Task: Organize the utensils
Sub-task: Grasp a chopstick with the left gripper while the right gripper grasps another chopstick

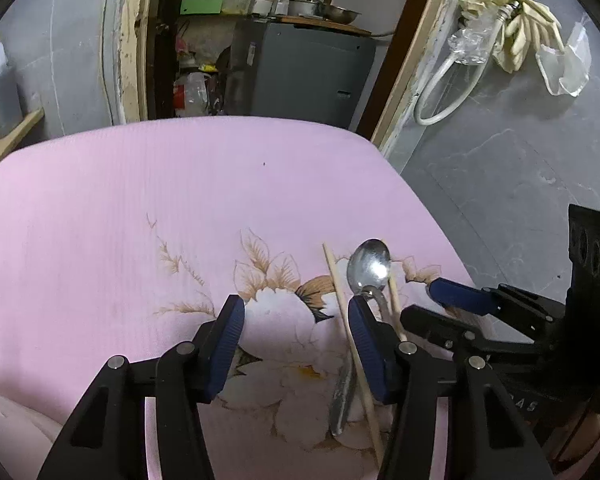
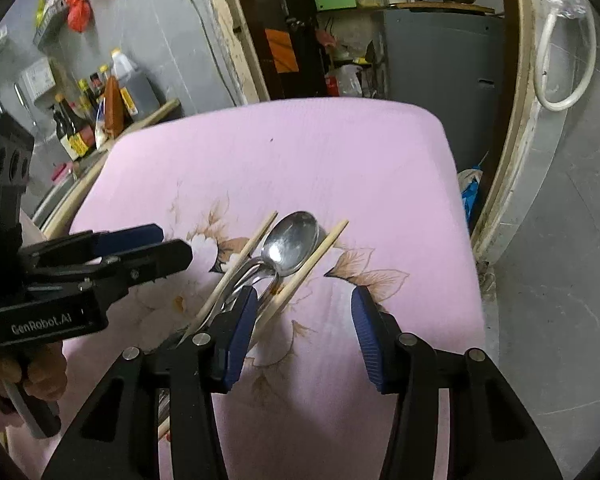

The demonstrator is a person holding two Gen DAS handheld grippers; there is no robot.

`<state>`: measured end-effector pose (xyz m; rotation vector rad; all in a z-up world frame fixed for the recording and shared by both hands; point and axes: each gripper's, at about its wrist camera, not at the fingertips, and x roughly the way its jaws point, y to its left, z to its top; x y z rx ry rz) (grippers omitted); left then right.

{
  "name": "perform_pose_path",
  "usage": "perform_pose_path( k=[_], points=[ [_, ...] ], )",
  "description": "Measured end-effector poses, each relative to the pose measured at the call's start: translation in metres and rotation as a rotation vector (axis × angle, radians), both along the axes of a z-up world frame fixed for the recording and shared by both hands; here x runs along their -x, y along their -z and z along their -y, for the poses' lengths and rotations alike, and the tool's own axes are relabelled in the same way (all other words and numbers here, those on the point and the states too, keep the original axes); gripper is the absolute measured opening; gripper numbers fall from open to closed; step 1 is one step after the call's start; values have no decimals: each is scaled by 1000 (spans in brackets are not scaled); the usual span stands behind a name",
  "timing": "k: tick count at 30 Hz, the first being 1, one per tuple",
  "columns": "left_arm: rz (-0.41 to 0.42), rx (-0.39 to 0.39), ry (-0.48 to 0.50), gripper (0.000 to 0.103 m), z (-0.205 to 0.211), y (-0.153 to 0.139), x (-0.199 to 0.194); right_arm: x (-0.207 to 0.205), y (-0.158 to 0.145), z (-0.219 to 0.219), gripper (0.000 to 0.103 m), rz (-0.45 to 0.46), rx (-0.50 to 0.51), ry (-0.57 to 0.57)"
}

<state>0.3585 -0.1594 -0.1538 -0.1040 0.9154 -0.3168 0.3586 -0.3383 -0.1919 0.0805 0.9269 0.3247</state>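
Observation:
A steel spoon (image 1: 370, 266) lies bowl-up on the pink flowered cloth (image 1: 140, 208), with another steel handle under it. A wooden chopstick (image 1: 350, 344) lies on its left and a second chopstick (image 1: 394, 300) on its right. My left gripper (image 1: 296, 344) is open and empty, low over the cloth just left of the utensils. In the right wrist view the spoon (image 2: 294, 244) lies between the two chopsticks (image 2: 236, 268) (image 2: 312, 266). My right gripper (image 2: 304, 336) is open and empty, its left finger (image 2: 238, 340) beside the handles.
The cloth (image 2: 340, 152) covers a small table that ends at a doorway behind. Sauce bottles (image 2: 80, 120) stand on a counter at the left. A grey cabinet (image 1: 300, 72) stands beyond the door. A white hose (image 1: 448, 92) and gloves hang on the right wall.

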Motion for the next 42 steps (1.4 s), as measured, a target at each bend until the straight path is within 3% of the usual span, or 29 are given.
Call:
perform_pose_path(
  k=[4, 10, 14, 20, 26, 34, 37, 39, 42],
  points=[
    [-17, 14, 1, 47, -1, 1, -6, -2, 2, -6, 44, -19, 43, -3],
    [-61, 48, 27, 41, 3, 7, -17, -1, -3, -9, 36, -62, 106, 17],
    [-81, 43, 74, 37, 16, 9, -21, 4, -7, -2, 22, -79, 106, 27],
    [-111, -43, 122, 24, 39, 16, -31, 6, -9, 17, 22, -91, 50, 38],
    [-150, -54, 113, 12, 40, 12, -44, -11, 2, 26, 22, -134, -22, 43],
    [-191, -86, 136, 8, 44, 7, -54, -39, 8, 22, 20, -183, -15, 57],
    [-200, -83, 137, 7, 44, 6, -57, -49, 9, 20, 11, -194, -7, 78],
    [-201, -73, 133, 5, 42, 7, -59, -54, 11, 28, 5, -215, -72, 107],
    [-184, -23, 130, 5, 38, 4, -54, -50, 10, 43, 4, -222, -217, 150]
  ],
)
